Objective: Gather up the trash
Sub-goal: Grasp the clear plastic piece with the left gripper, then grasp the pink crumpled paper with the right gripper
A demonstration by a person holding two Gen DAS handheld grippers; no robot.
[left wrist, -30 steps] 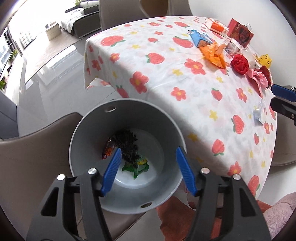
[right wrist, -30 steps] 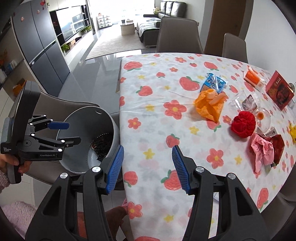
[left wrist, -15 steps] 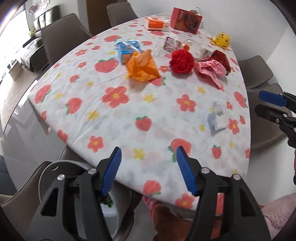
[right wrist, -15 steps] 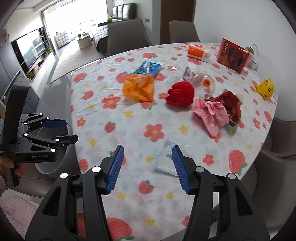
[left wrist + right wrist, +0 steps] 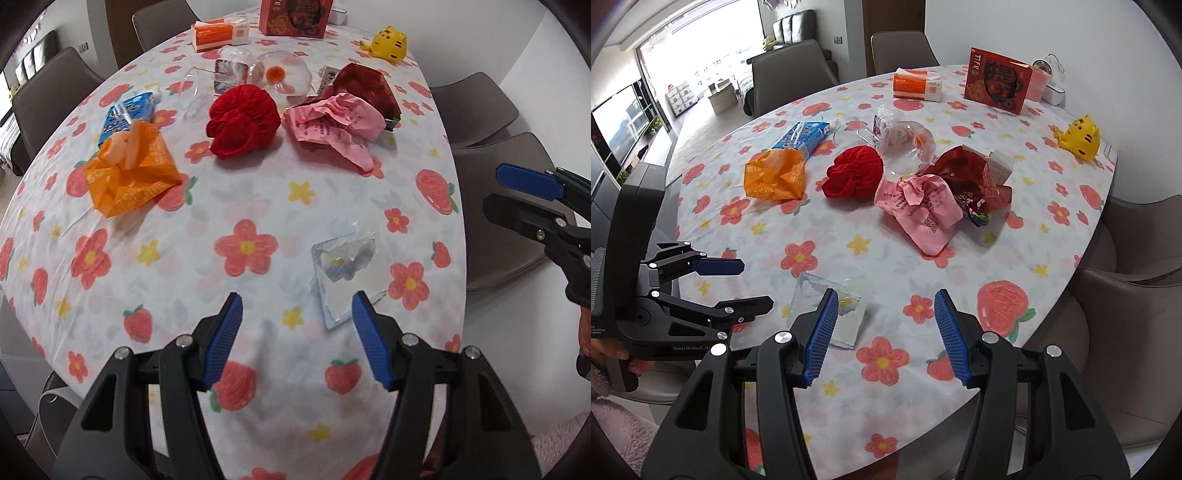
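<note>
Trash wrapper (image 5: 345, 271), clear and torn, lies on the tablecloth (image 5: 229, 206); left gripper (image 5: 297, 341) and right gripper (image 5: 886, 334) angle downward above it, jaws apart, empty.

bare tablecloth (image 5: 258, 206) ahead, trash clustered beyond

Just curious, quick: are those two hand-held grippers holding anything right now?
Left hand-held gripper: open, holding nothing.
Right hand-held gripper: open, holding nothing.
</note>
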